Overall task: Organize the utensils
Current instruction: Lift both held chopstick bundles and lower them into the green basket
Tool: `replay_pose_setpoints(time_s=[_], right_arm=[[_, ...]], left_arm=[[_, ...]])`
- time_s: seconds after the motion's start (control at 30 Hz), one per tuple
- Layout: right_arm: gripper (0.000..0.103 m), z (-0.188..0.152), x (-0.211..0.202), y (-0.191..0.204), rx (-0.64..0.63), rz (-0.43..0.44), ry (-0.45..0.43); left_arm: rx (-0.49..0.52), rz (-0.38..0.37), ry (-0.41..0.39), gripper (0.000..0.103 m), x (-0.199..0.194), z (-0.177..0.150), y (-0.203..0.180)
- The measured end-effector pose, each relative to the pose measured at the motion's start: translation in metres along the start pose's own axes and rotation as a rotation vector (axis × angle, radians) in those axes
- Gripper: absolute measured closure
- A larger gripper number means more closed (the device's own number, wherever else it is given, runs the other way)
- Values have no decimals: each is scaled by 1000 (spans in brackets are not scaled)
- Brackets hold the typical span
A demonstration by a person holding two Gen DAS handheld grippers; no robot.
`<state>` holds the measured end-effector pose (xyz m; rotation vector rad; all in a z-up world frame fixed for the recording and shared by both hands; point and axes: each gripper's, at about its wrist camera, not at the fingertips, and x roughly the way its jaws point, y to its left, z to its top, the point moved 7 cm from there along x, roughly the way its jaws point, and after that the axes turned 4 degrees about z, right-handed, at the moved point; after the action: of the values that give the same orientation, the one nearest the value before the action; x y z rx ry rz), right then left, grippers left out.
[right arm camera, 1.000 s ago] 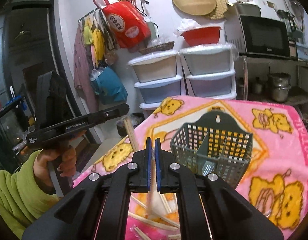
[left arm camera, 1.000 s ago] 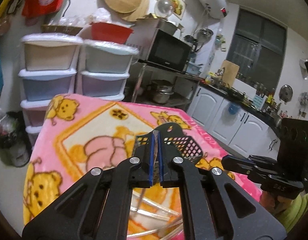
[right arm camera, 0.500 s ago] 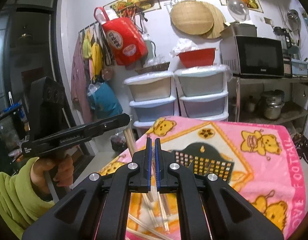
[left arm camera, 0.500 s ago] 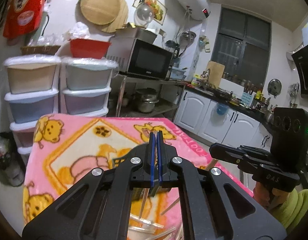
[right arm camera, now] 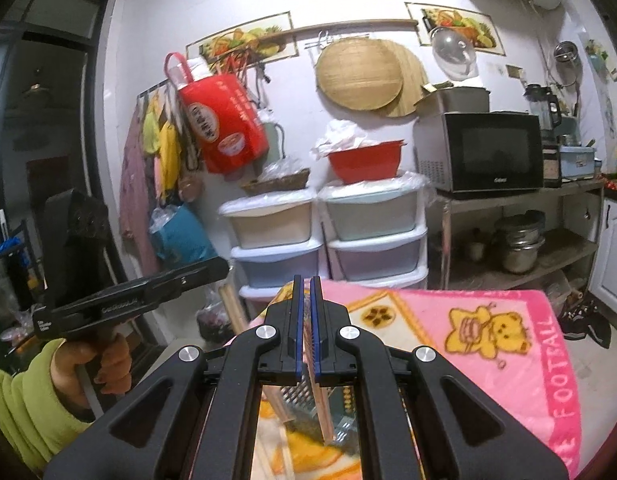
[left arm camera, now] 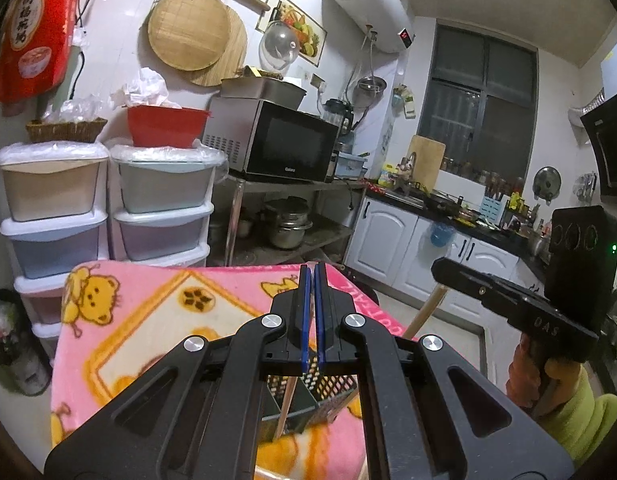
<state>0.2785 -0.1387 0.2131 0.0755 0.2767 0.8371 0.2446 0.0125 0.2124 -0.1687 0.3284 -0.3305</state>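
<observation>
My left gripper (left arm camera: 313, 270) is shut on a thin wooden chopstick (left arm camera: 286, 408) that hangs down behind its jaws, over the dark mesh utensil basket (left arm camera: 328, 386). My right gripper (right arm camera: 303, 280) is shut on a wooden chopstick (right arm camera: 322, 408) above the same basket (right arm camera: 296, 394). A second stick (right arm camera: 274, 400) shows beside it; I cannot tell whether it is held. Each wrist view shows the other gripper from the side, held by a hand in a green sleeve: the right gripper (left arm camera: 440, 268) with its chopstick (left arm camera: 424, 312), and the left gripper (right arm camera: 224, 266) with its chopstick (right arm camera: 233, 308).
A pink bear-print blanket (left arm camera: 148, 320) covers the table (right arm camera: 488, 320). Behind its far edge stand stacked plastic drawers (left arm camera: 108, 208) and a metal rack with a microwave (left arm camera: 276, 144). White cabinets (left arm camera: 408, 240) line the right side.
Both grippers have risen, each still shut on its chopstick. The basket and the loose chopsticks on the blanket have sunk to the bottom of both views, behind the jaws.
</observation>
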Motion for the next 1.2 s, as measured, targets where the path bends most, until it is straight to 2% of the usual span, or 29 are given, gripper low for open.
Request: replay_pose_setpoints(time_s=[0.2,0.5,0.9,1.2], right_arm=[[100,9,6,-20,15,-36,-10],[100,-2,29,-45,37,-94,12],[100,-28,53,-72,101,-117,67],[99,-45,65,-80,151,-104,98]], left_arm=[[-15,22,7,102,19,5,9],[-48,59,60,102,52,-12,31],[-74,66,102,102,75,-36,46],[-70,70,124,102,82,-52,46]])
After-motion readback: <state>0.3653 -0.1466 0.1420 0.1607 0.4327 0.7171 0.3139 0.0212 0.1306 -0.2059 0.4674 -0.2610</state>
